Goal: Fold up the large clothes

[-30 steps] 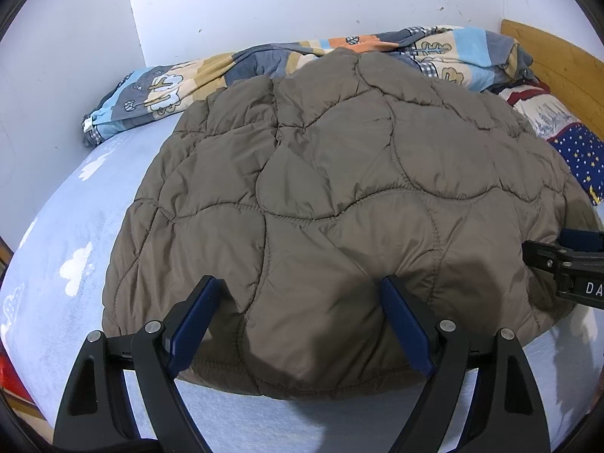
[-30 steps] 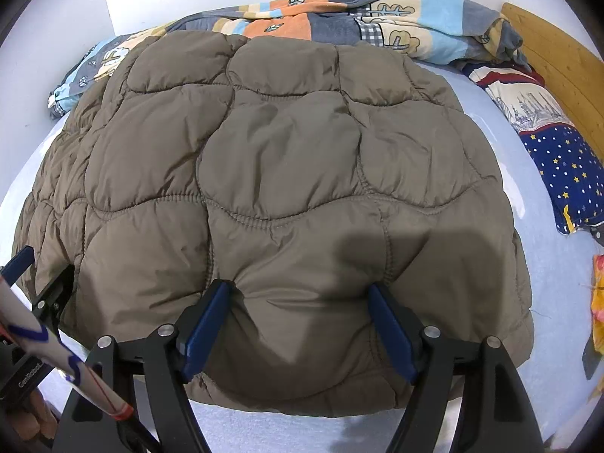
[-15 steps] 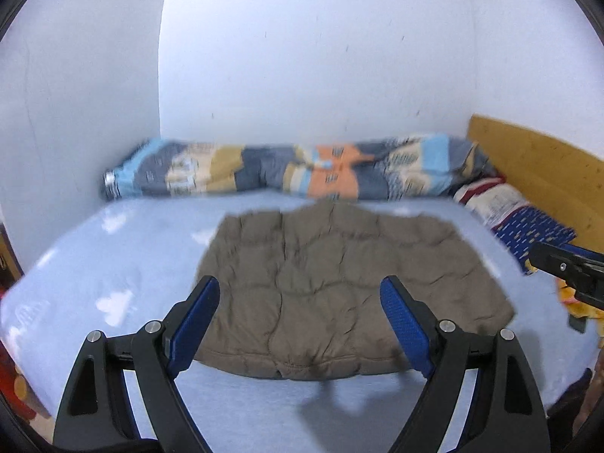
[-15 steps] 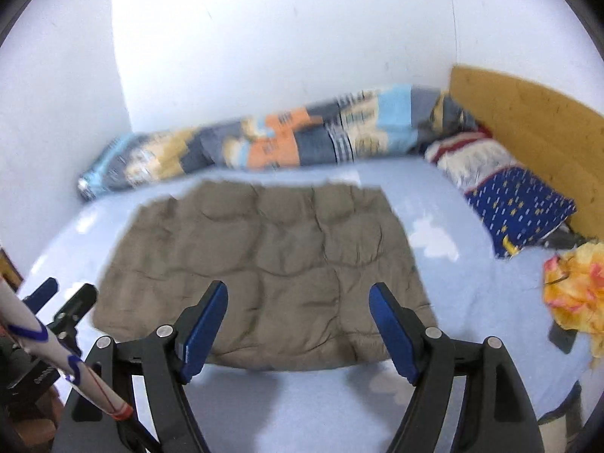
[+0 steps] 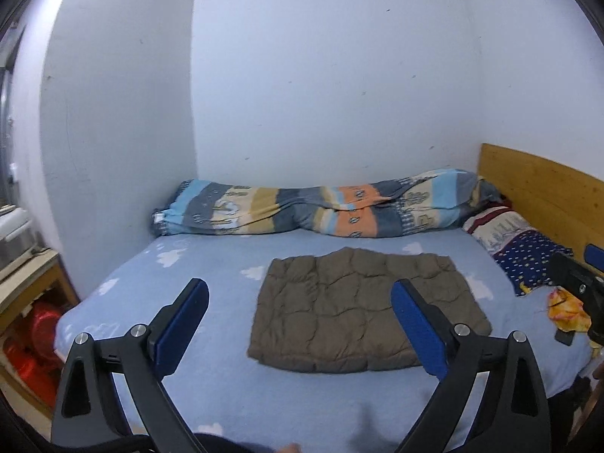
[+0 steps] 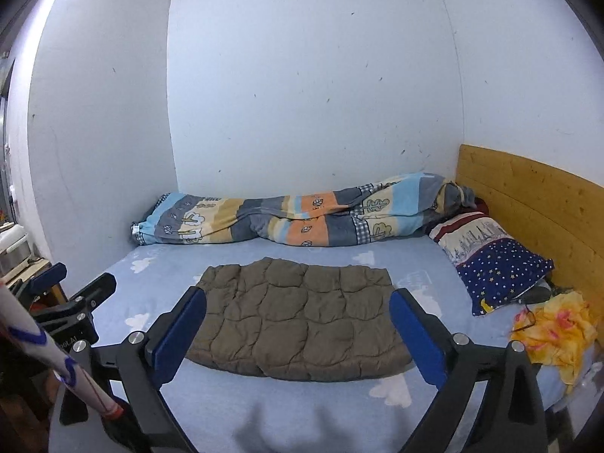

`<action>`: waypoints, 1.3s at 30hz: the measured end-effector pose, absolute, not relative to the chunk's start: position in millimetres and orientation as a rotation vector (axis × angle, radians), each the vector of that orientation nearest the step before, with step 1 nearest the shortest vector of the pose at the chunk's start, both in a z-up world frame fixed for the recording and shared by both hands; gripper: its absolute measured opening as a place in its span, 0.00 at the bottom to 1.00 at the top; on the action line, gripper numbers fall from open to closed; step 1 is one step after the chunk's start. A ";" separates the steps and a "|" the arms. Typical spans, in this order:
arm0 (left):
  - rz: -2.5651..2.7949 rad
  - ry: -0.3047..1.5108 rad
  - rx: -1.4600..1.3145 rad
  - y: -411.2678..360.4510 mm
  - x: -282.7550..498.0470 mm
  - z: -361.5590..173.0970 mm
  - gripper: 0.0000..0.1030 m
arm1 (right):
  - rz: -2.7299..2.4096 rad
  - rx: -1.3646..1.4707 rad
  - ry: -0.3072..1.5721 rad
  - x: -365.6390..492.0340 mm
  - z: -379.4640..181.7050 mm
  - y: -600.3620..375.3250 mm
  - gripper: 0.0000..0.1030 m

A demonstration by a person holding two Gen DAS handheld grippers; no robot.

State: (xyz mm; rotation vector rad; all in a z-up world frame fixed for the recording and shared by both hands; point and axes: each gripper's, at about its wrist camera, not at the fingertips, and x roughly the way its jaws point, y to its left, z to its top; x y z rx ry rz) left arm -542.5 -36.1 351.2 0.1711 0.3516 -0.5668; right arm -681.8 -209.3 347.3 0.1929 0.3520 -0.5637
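We've pulled way back since a second ago, so the brown quilted puffy jacket is sitting folded mid-frame on the blue cloud-print bedsheet. Left gripper and right gripper are both gaping wide, holding nothing. Folding's looking done; we're probably grabbing another garment next.

Brown quilted jacket; pale-blue sheet w/ white clouds; navy star-dotted pillow; blue pads.

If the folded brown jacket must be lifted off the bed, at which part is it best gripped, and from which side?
Probably the near edge of the brown quilted jacket, approached from the front. That edge faces both open tools, lies flat on the blue sheet, and looks thick enough to pinch, one tool near each near corner.
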 end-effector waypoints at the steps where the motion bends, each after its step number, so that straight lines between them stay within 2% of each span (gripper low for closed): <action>1: -0.561 0.351 0.170 -35.2 -544.7 349.4 0.94 | -0.566 0.199 0.361 -681.8 344.6 -210.9 0.97; 12: -0.526 0.354 0.218 -32.5 -543.9 339.5 0.94 | -0.554 0.214 0.439 -666.5 322.6 -210.9 0.97; 22: -0.530 0.465 0.276 -41.9 -522.5 320.0 0.94 | -0.528 0.190 0.479 -648.5 313.3 -204.9 0.97; 39: -0.521 0.511 0.304 -45.8 -515.3 306.0 0.94 | -0.526 0.198 0.506 -644.1 301.9 -209.5 0.97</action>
